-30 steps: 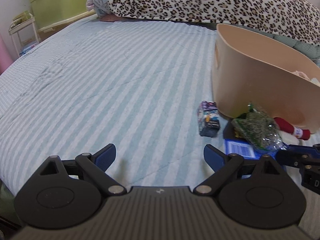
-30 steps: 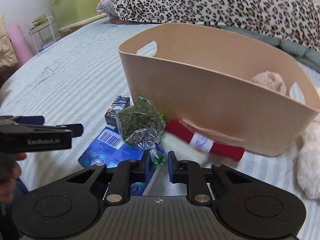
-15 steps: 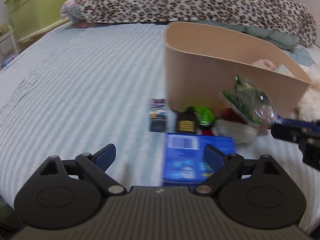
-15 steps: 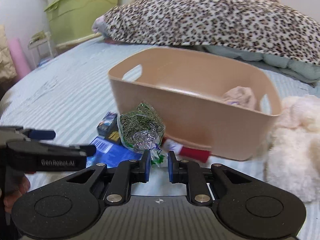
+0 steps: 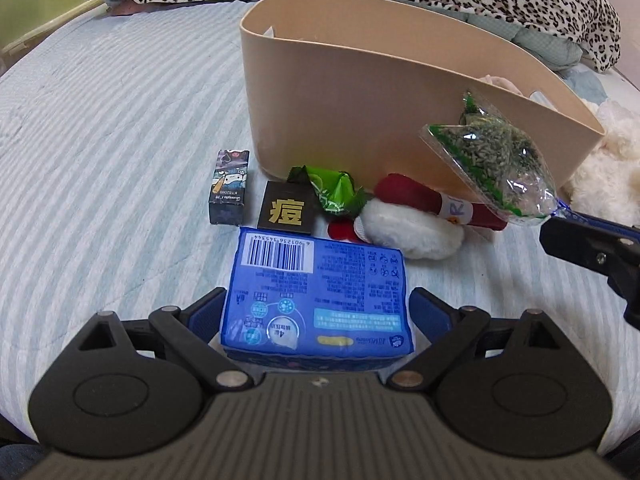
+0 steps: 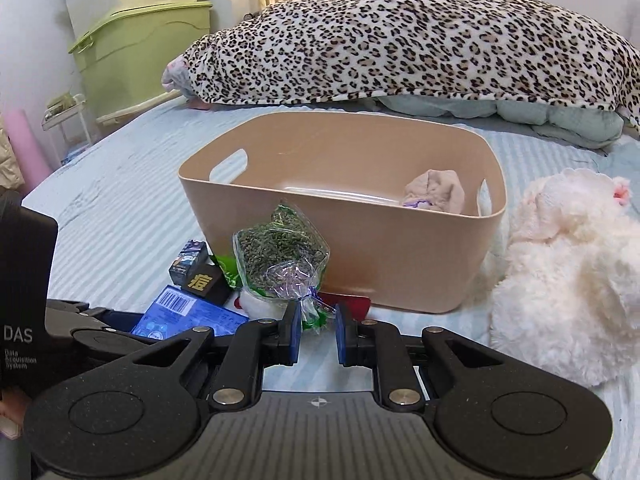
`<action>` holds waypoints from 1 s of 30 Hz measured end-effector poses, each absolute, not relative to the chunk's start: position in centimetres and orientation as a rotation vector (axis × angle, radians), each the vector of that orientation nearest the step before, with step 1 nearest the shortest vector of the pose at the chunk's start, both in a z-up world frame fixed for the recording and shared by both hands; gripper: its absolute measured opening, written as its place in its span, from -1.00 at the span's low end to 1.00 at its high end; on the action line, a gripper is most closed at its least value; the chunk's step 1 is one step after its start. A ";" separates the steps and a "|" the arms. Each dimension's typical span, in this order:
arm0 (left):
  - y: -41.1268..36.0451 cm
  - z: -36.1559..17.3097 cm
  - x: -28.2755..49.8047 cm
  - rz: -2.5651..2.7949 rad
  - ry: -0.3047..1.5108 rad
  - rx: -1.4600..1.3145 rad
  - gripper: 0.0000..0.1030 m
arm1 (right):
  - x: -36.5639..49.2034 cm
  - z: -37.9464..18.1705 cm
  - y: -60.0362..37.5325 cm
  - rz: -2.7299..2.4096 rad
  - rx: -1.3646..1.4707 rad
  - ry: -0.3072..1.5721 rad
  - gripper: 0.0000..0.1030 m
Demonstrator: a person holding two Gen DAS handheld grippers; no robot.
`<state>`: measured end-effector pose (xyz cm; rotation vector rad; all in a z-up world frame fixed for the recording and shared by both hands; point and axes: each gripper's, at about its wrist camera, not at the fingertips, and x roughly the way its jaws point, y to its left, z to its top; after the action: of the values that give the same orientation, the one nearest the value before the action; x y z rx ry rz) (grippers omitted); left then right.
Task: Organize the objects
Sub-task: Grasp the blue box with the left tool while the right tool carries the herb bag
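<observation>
Clear bag of green pellets point(image 6: 282, 252), knotted neck clenched in the right tongs point(image 6: 317, 330), hangs mid-frame over the striped bed point(image 6: 120, 200); left tongs point(image 5: 318, 312) gape around a blue pack point(image 5: 316, 300)

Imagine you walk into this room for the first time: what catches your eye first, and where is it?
The big beige plastic tub standing mid-bed, with a leopard-print blanket heaped behind it. In front of the tub, the right gripper holds up a clear bag of green pellets by its tied neck. The left gripper straddles a blue barcoded pack lying on the striped sheet.
</observation>
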<state>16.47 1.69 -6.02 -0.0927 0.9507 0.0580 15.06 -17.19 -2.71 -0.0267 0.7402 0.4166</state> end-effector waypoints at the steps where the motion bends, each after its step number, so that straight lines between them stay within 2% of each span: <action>1: 1.6 -6.1 16.5 0.054 0.954 -0.091 0.94 | 15.1 -2.7 -17.3 0.417 -0.024 0.741 -0.69; 8: 1.0 -7.8 16.5 0.072 0.987 -0.040 0.88 | 14.9 -2.5 -17.4 0.418 -0.016 0.734 -0.69; 16: 1.9 -6.6 15.1 0.044 0.951 -0.024 0.81 | 14.1 -1.3 -17.7 0.424 -0.004 0.696 -0.69; 23: 2.6 -3.4 13.4 0.037 0.865 -0.017 0.81 | 13.1 1.0 -18.1 0.435 0.014 0.617 -0.69; 30: 2.4 1.8 14.5 0.047 0.706 -0.010 0.81 | 13.1 4.1 -18.9 0.416 0.036 0.520 -0.69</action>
<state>14.51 2.39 1.77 -0.0100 0.7057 0.0475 13.07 -18.95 4.06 0.0355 0.5200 0.4161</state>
